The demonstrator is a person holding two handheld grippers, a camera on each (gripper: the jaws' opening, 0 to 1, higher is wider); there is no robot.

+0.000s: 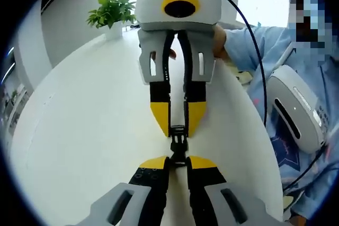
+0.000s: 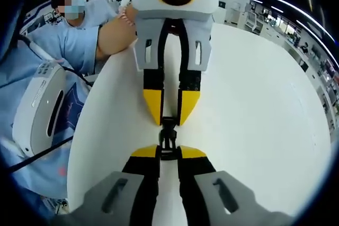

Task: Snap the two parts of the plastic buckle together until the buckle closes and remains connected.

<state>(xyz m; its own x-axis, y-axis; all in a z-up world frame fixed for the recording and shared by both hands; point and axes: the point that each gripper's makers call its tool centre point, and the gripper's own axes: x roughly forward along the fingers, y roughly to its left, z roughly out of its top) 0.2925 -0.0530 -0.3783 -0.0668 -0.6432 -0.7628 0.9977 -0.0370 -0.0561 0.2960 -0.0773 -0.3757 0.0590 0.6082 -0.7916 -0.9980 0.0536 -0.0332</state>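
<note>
A black plastic buckle (image 1: 178,145) hangs just above the white table (image 1: 79,130), held from both ends. In the left gripper view my left gripper (image 1: 178,163) rises from the bottom, shut on the near half of the buckle. My right gripper (image 1: 178,126) comes down from the top, shut on the far half. In the right gripper view the buckle (image 2: 168,137) sits between my right gripper (image 2: 168,153) below and my left gripper (image 2: 170,116) above. The two halves meet end to end between the yellow fingertips. Whether they are latched I cannot tell.
A person in light blue (image 1: 296,67) stands at the table's edge, wearing a white device (image 2: 39,107) with a black cable on the chest. A potted plant (image 1: 112,11) stands at the far side. The table (image 2: 254,104) spreads wide to the right.
</note>
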